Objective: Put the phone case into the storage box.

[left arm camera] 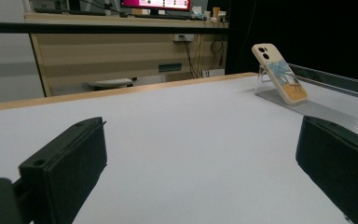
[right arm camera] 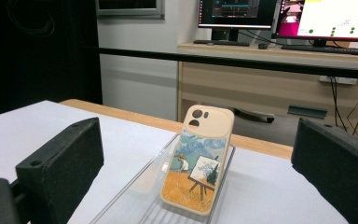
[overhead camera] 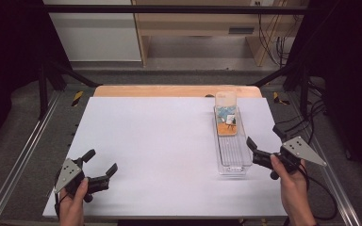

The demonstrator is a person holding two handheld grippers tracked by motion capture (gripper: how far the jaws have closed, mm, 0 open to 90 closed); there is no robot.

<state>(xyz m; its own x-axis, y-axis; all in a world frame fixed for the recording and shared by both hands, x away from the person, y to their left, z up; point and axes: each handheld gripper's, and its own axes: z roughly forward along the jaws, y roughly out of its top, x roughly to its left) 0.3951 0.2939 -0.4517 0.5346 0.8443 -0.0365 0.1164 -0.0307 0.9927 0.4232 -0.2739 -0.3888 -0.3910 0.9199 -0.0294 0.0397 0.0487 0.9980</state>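
A cream picture-backed phone case (overhead camera: 226, 117) leans in the clear plastic tray (overhead camera: 234, 162) near the worktop's (overhead camera: 160, 146) right edge; left claw (overhead camera: 102, 165) and right claw (overhead camera: 263, 139) both gape wide, empty.

In the right gripper view the clear tray (right arm camera: 135, 196) runs off the bottom edge, so its near end is cut off. The phone case (right arm camera: 198, 161) hides the tray's far wall behind it.

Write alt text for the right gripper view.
A phone case printed with a painter at an easel leans upright in a clear tray on a white table. The open black tongs frame it, with desks and monitors behind.
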